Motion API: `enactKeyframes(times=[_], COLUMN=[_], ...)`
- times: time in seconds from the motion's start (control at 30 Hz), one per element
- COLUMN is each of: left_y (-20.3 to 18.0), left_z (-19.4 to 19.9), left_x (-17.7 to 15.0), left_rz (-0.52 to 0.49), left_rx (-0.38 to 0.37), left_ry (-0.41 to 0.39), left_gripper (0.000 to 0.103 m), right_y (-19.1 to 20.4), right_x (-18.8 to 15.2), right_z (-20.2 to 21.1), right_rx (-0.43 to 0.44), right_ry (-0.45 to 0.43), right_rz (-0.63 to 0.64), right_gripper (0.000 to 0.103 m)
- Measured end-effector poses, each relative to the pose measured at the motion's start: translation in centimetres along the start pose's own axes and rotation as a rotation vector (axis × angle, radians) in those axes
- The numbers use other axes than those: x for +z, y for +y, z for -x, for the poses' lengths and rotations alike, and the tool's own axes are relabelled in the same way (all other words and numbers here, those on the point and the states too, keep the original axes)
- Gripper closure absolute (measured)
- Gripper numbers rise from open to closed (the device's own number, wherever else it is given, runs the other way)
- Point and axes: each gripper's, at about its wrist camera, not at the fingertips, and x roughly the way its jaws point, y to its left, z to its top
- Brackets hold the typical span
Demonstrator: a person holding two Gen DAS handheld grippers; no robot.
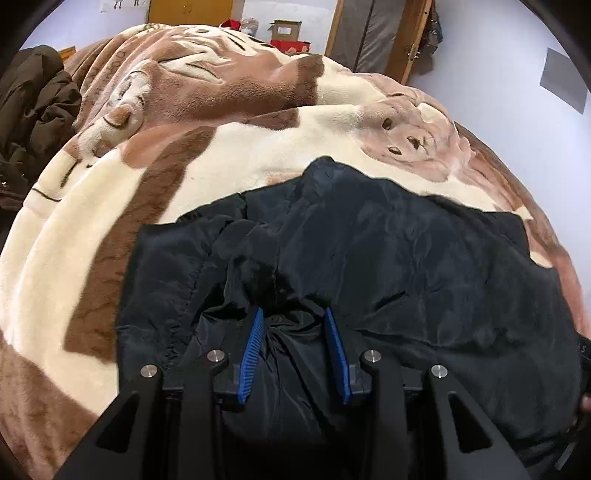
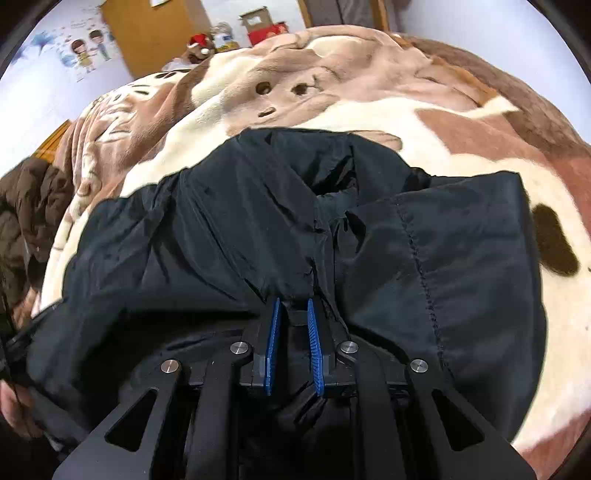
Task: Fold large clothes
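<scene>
A large black jacket [image 1: 388, 258] lies on a bed covered by a cream and brown plush blanket [image 1: 110, 229]. My left gripper [image 1: 293, 314] has its blue pads [image 1: 253, 347] closed on a bunched fold of the jacket near its left side. In the right wrist view the same jacket [image 2: 221, 229] fills the middle, with a stitched panel [image 2: 472, 243] at the right. My right gripper [image 2: 293, 304] is shut on a gathered fold of the jacket, pads [image 2: 274, 343] close together with fabric between them.
A dark brown puffy coat [image 1: 33, 110] lies heaped at the bed's left edge, also in the right wrist view [image 2: 26, 214]. Cardboard and red boxes [image 1: 286, 33] stand by the far wall next to a wooden door [image 1: 190, 11]. A hand shows at the lower left [image 2: 14, 410].
</scene>
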Motion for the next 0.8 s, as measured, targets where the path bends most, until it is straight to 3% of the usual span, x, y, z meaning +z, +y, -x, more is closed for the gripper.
enactKeyframes(times=[0.07,0.2,0.3,0.37,0.5,0.67,0.8], left_y=[0.0,-0.2,-1.4,-2.3,-2.2,-2.6,-3.2], left_z=[1.9,6.3,6.5,4.9,2.0,3.5,7.4], left_x=[0.4,-0.7,-2.7,-4.1,-5.5,-4.6,-6.0], left_rz=[0.018,0.032,0.018,-0.009,0.007,-0.004,-0.012], left_rx=[-0.032,-0.142,-0.202,-0.187,-0.182,-0.161,-0.253], left_ry=[-0.022,-0.11,-0.075,-0.019,0.036,0.052,0.006], left_gripper=[0.067,0.067,0.067,0.067,0.067,0.067,0.067], right_y=[1.2,5.0,7.6,7.8,7.2,7.7,8.1], right_x=[0.6,-0.3,-2.0,-3.3,-4.3,-3.0,-5.3], right_z=[2.4,6.6,4.2,0.6,-2.7,0.6,4.8], right_rx=[0.017,0.185,0.211,0.174,0.153,0.141,0.232], right_ry=[-0.059,-0.156,-0.067,0.028,0.042,0.044,-0.008], right_rz=[0.014,0.1,0.175,0.182,0.184,0.175,0.194], right_gripper=[0.086,0.086,0.086,0.086,0.089,0.087,0.086])
